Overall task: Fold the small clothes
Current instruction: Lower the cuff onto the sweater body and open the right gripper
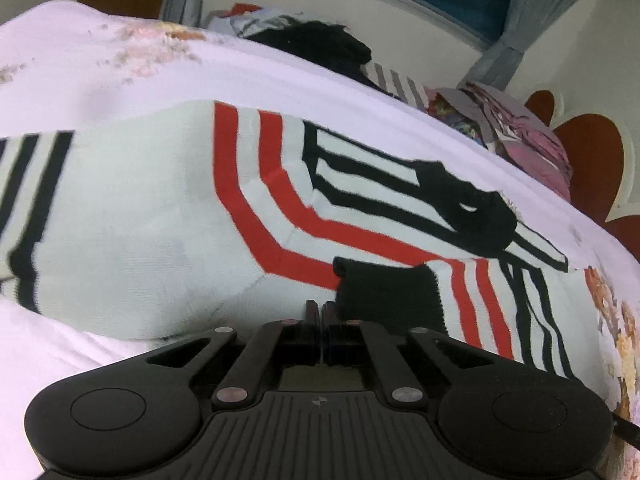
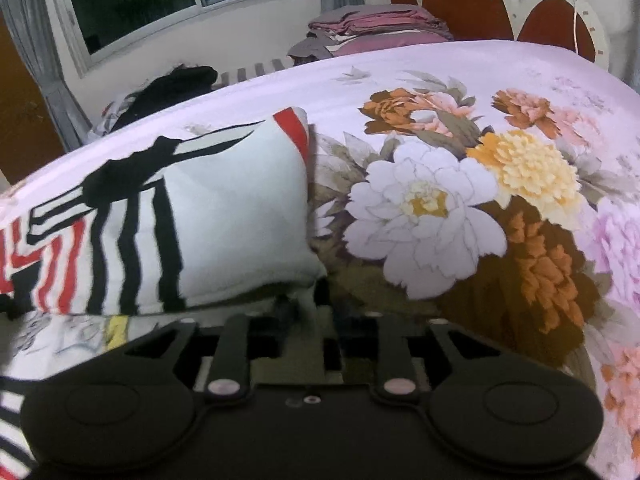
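Your left hand-held gripper (image 1: 321,312) is pressed shut at the sweater's (image 1: 160,208) near edge on the bed (image 1: 280,76), apparently pinning it. Your right hand-held gripper (image 2: 308,300) pinches the sweater's white corner, ready to fold it over.

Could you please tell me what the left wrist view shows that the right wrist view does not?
Left only: the left gripper, fingers together at the sweater's near edge, beside its black cuff.
Right only: the right gripper pinching a white corner, and the big flower print.
Both: the striped sweater, bedsheet, folded pile.
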`<action>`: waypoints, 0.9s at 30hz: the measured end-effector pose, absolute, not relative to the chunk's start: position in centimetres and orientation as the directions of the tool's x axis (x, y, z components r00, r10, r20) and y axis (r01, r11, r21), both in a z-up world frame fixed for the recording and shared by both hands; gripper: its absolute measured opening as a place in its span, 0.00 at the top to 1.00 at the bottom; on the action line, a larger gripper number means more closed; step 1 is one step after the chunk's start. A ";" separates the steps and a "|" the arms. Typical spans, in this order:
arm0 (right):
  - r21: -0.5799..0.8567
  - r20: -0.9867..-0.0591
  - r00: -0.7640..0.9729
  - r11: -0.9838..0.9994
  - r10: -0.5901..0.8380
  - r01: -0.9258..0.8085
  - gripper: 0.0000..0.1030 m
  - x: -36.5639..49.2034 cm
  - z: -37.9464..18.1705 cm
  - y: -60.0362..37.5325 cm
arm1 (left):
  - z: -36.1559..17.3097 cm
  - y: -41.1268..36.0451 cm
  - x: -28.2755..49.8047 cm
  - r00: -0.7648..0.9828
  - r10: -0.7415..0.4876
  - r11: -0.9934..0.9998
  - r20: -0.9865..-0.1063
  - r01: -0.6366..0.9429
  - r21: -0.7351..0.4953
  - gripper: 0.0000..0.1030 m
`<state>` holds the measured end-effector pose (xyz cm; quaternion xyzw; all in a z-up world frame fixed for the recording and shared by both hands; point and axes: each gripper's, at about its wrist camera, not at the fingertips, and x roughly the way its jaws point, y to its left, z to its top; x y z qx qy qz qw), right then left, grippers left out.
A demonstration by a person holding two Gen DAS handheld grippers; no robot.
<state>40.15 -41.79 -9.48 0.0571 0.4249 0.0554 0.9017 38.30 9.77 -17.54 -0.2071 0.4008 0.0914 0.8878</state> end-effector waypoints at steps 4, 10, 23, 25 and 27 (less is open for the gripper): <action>0.158 -0.717 0.682 0.987 0.144 -0.043 0.67 39.2 -7.2 -43.0 | -15.5 8.7 38.0 0.700 -0.010 0.918 -0.714 -0.277 -0.284 0.99; 0.187 -0.697 0.695 0.980 0.179 -0.064 0.57 43.9 -6.1 -42.8 | -16.0 5.8 39.9 0.694 -0.062 0.932 -0.717 -0.217 -0.290 0.99; 0.231 -0.738 0.641 0.971 0.212 -0.056 0.58 55.3 -9.9 -40.0 | -18.4 4.0 41.1 0.668 -0.069 0.944 -0.741 -0.196 -0.265 0.99; 0.236 -0.744 0.633 0.970 0.215 -0.053 0.62 56.2 -10.6 -39.8 | -18.5 4.1 41.2 0.668 -0.072 0.943 -0.741 -0.197 -0.269 0.99; 0.236 -0.755 0.620 0.971 0.212 -0.044 0.82 56.7 -11.2 -39.6 | -18.6 3.8 41.1 0.673 -0.063 0.949 -0.737 -0.187 -0.252 0.99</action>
